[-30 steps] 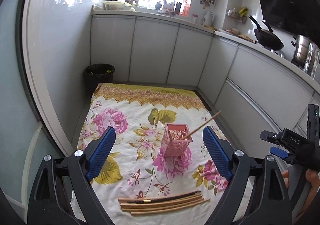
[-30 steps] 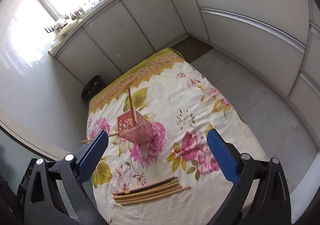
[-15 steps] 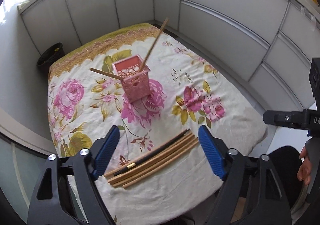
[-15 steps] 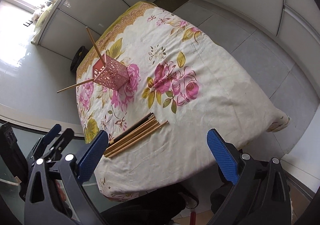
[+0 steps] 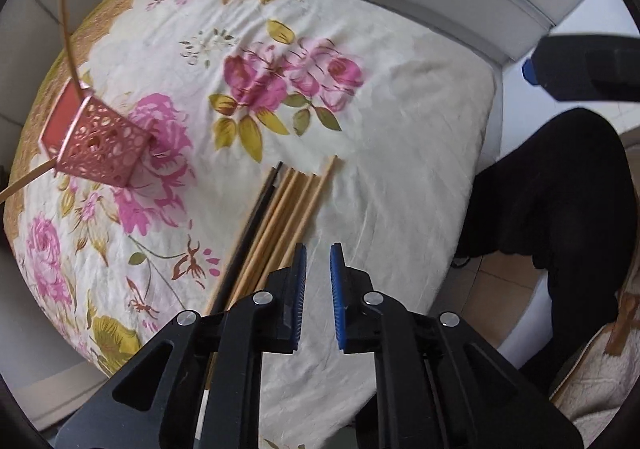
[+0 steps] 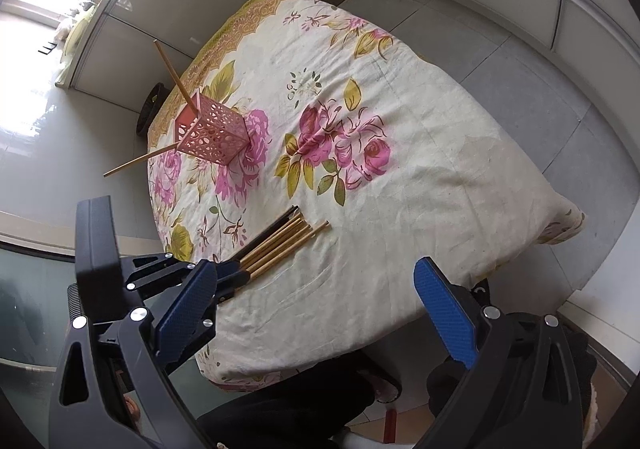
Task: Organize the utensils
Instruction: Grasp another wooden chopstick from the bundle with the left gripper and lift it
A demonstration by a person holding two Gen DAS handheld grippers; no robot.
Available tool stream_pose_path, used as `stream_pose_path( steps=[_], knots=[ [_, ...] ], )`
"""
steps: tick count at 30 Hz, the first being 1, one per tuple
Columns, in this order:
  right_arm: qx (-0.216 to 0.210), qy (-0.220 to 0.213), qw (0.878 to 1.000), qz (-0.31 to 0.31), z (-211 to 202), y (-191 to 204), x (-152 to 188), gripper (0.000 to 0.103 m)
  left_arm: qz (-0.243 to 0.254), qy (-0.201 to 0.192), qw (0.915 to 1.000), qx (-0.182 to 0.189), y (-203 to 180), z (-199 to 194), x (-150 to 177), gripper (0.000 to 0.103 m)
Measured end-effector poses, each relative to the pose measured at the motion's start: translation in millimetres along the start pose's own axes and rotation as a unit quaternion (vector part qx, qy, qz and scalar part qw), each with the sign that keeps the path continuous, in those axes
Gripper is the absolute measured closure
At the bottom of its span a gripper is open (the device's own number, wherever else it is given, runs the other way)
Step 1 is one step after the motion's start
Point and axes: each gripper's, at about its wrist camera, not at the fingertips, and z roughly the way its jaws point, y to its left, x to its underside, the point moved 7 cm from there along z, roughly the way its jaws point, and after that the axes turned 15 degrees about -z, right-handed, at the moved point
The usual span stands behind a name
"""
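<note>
The left hand-held gripper (image 5: pixel 318 269) hovers low over the near end of a bundle of chopsticks (image 5: pixel 288 205) lying side by side on the floral cloth (image 5: pixel 400 153) of the bench, its jaws narrowed to a slim gap with nothing visibly between them. To do this pick well, I would centre that gap on the outermost wooden stick alone, keeping clear of its neighbours and the black chopstick (image 5: pixel 256 213). The right hand-held gripper (image 6: pixel 316 301) hangs released, jaws wide apart, holding nothing. The pink perforated holder (image 6: pixel 212 133) stands farther back with two wooden chopsticks (image 6: pixel 176 77) leaning out of it.
</note>
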Motion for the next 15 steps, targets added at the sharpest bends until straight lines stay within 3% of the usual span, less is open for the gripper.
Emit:
stream_pose_path(
  steps=[3,8,15],
  knots=[
    [0.0,0.006,1.0,0.006,4,-4,1,0.007,0.034,0.025,0.9991,-0.006,-4,19,2,0.093],
    [0.002,0.014,1.0,0.014,11,-11,2,0.007,0.018,0.021,0.9996,-0.001,11,28,-8,0.093],
    [0.001,0.024,0.999,0.023,22,-17,2,0.007,0.043,0.037,0.9984,-0.004,15,46,-8,0.096]
  ],
)
